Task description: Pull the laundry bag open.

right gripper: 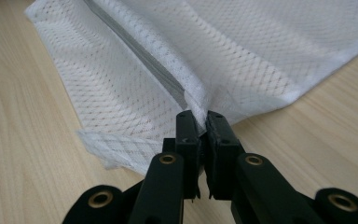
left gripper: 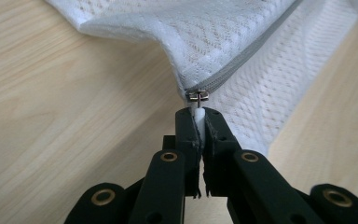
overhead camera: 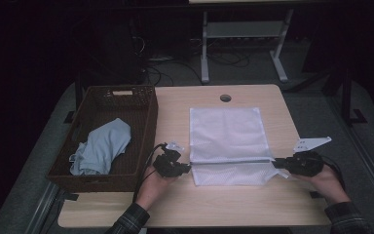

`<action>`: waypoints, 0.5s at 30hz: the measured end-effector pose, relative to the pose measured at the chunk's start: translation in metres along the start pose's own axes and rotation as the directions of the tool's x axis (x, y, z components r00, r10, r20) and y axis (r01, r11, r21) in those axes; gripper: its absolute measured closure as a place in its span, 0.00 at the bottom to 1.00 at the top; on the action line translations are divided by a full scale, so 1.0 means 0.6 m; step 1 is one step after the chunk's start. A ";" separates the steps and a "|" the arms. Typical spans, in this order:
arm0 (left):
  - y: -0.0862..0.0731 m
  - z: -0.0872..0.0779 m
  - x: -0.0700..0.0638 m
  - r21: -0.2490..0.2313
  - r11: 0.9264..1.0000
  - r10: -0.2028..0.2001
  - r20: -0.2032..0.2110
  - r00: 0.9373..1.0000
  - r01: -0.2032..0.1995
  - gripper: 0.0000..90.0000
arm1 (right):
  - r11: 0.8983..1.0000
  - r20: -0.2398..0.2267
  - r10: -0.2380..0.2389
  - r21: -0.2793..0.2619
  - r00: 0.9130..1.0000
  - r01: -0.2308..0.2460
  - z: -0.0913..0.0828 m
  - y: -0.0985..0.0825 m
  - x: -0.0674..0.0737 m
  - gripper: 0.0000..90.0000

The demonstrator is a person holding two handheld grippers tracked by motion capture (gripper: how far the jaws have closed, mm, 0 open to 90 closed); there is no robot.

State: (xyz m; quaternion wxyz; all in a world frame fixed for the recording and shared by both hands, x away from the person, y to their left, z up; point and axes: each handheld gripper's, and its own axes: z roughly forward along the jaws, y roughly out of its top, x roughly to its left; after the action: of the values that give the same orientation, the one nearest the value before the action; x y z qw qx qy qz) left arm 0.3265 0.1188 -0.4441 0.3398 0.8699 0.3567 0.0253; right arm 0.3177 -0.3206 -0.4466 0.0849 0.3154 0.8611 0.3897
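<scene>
A white mesh laundry bag (overhead camera: 226,131) lies flat on the wooden table, with a grey zipper (overhead camera: 231,161) running across it near its front end. At the bag's left edge my left gripper (overhead camera: 187,168) is shut on the zipper's white pull tab (left gripper: 197,113), just below the metal slider (left gripper: 198,96). My right gripper (overhead camera: 276,163) is shut on the bag's mesh at its right edge, by the end of the zipper (right gripper: 140,53). In the right gripper view the mesh (right gripper: 200,105) is pinched between the jaws.
A dark wicker basket (overhead camera: 146,92) stands at the table's left and holds a light blue garment (overhead camera: 102,146). A round cable hole (overhead camera: 225,98) sits at the table's far edge. Bare tabletop (overhead camera: 214,202) lies in front of the bag.
</scene>
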 end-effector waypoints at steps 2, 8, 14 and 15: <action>0.001 0.001 0.003 0.002 1.000 -0.005 -0.003 1.000 0.005 0.95 | 1.000 0.004 -0.006 0.009 1.000 0.006 0.007 0.000 0.002 0.93; 0.000 0.011 0.008 0.018 1.000 -0.013 -0.011 1.000 0.013 0.95 | 0.999 -0.004 -0.021 0.035 1.000 0.021 0.027 0.000 0.005 0.92; -0.004 0.017 0.007 0.031 0.999 -0.018 -0.008 1.000 0.018 0.91 | 0.999 0.008 -0.016 0.049 1.000 0.016 0.035 -0.003 0.004 0.81; -0.004 0.018 0.006 0.029 0.999 -0.019 -0.009 1.000 0.020 0.89 | 0.999 0.011 -0.012 0.052 1.000 0.012 0.036 -0.004 0.004 0.77</action>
State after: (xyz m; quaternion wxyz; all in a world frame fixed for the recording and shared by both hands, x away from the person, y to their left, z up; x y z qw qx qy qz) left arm 0.3308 0.1162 -0.4548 0.3260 0.8710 0.3669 0.0205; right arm 0.3230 -0.3072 -0.4627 0.0838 0.3145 0.8722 0.3651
